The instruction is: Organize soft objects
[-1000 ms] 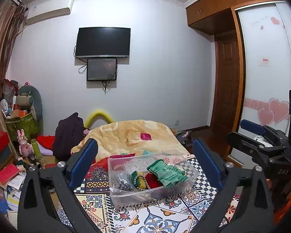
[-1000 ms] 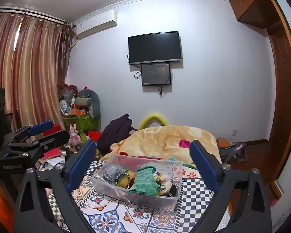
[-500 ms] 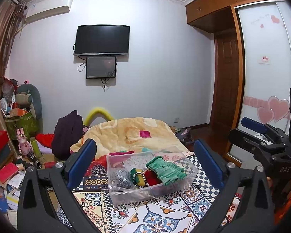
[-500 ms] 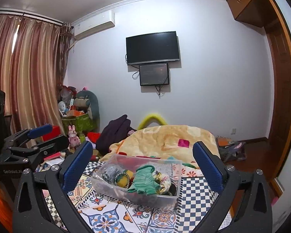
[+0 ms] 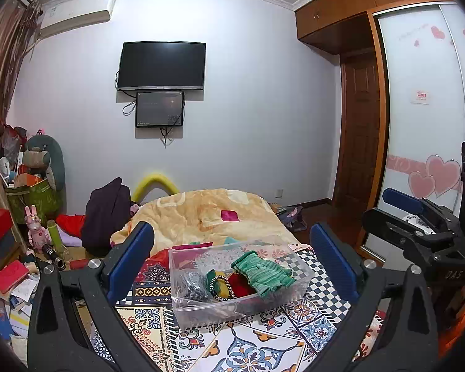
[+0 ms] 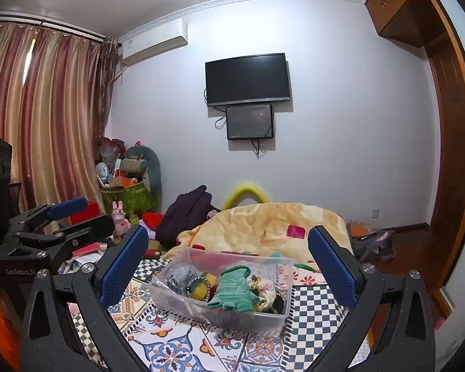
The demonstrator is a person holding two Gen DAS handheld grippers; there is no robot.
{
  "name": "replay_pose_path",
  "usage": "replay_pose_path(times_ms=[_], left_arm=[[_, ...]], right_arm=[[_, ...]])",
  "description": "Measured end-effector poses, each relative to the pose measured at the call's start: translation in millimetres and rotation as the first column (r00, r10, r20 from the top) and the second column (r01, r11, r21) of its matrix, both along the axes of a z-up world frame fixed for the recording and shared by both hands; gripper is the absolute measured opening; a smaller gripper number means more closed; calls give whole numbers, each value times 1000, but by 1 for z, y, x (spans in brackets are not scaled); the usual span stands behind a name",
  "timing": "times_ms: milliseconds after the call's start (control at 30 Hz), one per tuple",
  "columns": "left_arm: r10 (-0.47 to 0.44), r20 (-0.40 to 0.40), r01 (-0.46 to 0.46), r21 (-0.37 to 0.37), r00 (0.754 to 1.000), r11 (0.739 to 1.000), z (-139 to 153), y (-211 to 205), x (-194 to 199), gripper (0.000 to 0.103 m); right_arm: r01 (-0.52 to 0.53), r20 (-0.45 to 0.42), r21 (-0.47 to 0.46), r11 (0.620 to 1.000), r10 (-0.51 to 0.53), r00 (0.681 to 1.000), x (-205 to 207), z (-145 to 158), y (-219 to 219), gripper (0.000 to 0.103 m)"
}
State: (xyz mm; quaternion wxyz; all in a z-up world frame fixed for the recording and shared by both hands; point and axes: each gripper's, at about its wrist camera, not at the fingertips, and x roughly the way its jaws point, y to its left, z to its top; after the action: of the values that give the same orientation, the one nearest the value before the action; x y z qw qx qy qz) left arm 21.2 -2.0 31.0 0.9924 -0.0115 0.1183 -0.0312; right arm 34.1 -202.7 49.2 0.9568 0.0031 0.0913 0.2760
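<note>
**Mia:** What are the two grabbers doing?

**Ben:** The left gripper [image 5: 232, 263] has its blue fingers [image 5: 130, 260] spread wide apart. Nothing is between them. The right gripper [image 6: 228, 266] is spread wide too, and it holds nothing.

**Mia:** What is in front of them?

**Ben:** A clear plastic box [image 5: 300, 282] sits just ahead of both, between the fingers in each camera. It rests on a patterned cloth [image 5: 248, 347] with tiles and checks on it. Neither grabber touches the box.

**Mia:** What is inside the box?

**Ben:** Soft things, all piled up. A green knit glove [image 5: 262, 274] lies on top, leaning toward the right side. Next to it is a yellow and red soft thing with a beaded ring [image 5: 220, 283] around it. A gray fuzzy bundle [image 5: 190, 282] fills the left end. From the right camera, a flowery scrunchie [image 6: 265, 288] shows beside the glove.

**Mia:** And farther back?

**Ben:** A yellow blanket [image 5: 207, 217] is heaped behind the box. A dark TV [image 5: 161, 65] hangs on the wall, with a small screen [image 5: 159, 109] under it.
</note>
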Motion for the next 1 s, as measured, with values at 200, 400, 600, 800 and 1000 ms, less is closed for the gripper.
replay_pose_path(times_ms=[200,400,600,800,1000], left_arm=[[-4,0,4,0,1000,1000,0,0,-1,102],[-7,-3,7,-6,1000,1000,1,1,-2,102],[-20,2,20,-20,1000,1000,4,2,-3,102],[-24,1,24,-21,1000,999,4,2,-3,103],[-28,-3,28,-23,1000,999,4,2,-3,103]], right_arm=[[0,0,-1,1000,0,1000,-1,0,1,103],[3,0,-1,1000,-3,1000,0,1,0,103],[8,-1,-1,1000,-8,1000,3,1,0,103],[11,-4,-2,1000,-11,1000,5,-1,0,103],[13,-1,-11,1000,-13,1000,4,-2,0,103]])
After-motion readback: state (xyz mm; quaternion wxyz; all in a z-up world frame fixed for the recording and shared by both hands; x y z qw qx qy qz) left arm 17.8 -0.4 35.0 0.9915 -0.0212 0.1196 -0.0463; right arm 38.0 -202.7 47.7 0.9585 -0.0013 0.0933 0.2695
